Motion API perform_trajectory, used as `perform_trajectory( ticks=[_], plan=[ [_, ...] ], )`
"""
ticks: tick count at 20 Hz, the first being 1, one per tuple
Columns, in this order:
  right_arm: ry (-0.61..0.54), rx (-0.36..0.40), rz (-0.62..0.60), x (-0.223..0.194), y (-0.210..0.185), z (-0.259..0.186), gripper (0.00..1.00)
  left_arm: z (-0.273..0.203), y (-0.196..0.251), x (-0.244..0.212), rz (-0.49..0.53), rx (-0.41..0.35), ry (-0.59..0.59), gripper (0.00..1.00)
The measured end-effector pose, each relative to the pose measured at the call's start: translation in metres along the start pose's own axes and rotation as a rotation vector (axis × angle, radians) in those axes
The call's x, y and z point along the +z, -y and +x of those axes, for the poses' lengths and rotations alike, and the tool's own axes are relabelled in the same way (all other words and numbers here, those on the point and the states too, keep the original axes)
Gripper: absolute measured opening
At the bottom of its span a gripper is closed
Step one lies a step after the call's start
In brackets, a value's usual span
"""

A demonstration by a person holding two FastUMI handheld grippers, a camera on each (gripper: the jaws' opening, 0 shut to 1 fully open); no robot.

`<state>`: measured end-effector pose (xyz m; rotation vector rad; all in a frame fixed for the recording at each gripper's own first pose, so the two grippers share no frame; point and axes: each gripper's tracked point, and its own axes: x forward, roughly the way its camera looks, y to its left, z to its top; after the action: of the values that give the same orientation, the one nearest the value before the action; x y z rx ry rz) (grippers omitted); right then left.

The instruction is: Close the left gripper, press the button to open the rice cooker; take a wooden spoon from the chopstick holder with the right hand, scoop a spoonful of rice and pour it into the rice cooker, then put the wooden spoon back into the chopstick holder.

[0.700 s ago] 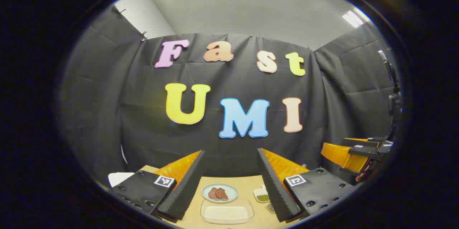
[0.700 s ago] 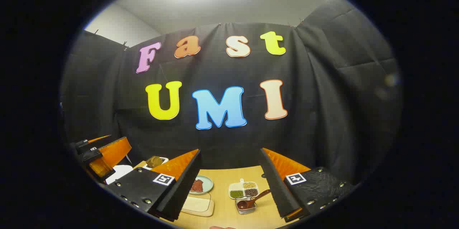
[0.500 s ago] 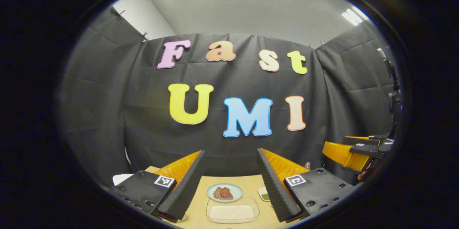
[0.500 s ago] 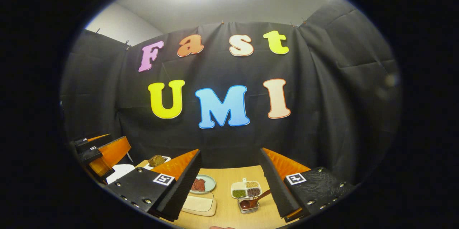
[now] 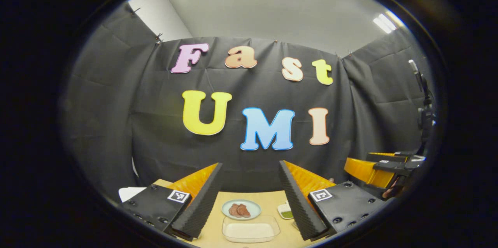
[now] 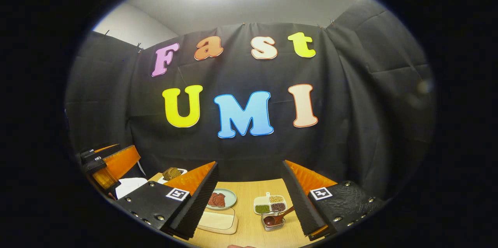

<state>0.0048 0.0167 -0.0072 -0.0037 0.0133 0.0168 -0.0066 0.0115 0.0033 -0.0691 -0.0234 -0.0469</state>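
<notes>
My left gripper (image 5: 249,197) and right gripper (image 6: 249,197) both hang spread wide, gripping nothing. The wooden spoon (image 6: 277,217), dark brown with a rounded bowl, leans in the small clear chopstick holder (image 6: 273,222) on the table (image 6: 245,236), beside the divided grain dish (image 6: 270,204).

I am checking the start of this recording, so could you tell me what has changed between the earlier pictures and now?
Very little. Both cameras drifted slightly: in the right gripper view the wooden spoon in its holder and the divided dish slid a little rightward. Nothing was taken hold of or let go. The left gripper and right gripper stay open above the table, and the plate is unmoved.
</notes>
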Motion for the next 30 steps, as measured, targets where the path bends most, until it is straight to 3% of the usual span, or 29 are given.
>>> perform_trajectory(
  ticks=[3, 15, 17, 19, 23, 28, 30],
  plan=[
    [0.001, 0.003, 0.003, 0.000, 0.000, 0.001, 0.97, 0.001, -0.013, -0.001, -0.018, 0.015, 0.001, 0.97],
    [-0.034, 0.031, -0.018, -0.021, -0.011, 0.013, 0.97, -0.001, -0.103, -0.052, 0.002, 0.194, -0.105, 0.96],
    [-0.047, 0.041, -0.021, -0.028, -0.017, 0.015, 0.97, 0.001, -0.120, -0.072, -0.005, 0.221, -0.152, 0.88],
    [-0.059, 0.054, -0.026, -0.033, -0.021, 0.017, 0.97, 0.000, -0.137, -0.089, -0.016, 0.248, -0.200, 0.74],
    [-0.074, 0.067, -0.031, -0.040, -0.027, 0.020, 0.97, -0.011, -0.176, -0.127, -0.015, 0.324, -0.311, 0.06],
    [-0.091, 0.086, -0.045, -0.047, -0.034, 0.023, 0.97, -0.030, -0.207, -0.190, -0.093, 0.352, -0.500, 0.12],
    [-0.098, 0.092, -0.048, -0.050, -0.036, 0.024, 0.97, -0.036, -0.223, -0.208, -0.100, 0.385, -0.549, 0.09]
  ],
)
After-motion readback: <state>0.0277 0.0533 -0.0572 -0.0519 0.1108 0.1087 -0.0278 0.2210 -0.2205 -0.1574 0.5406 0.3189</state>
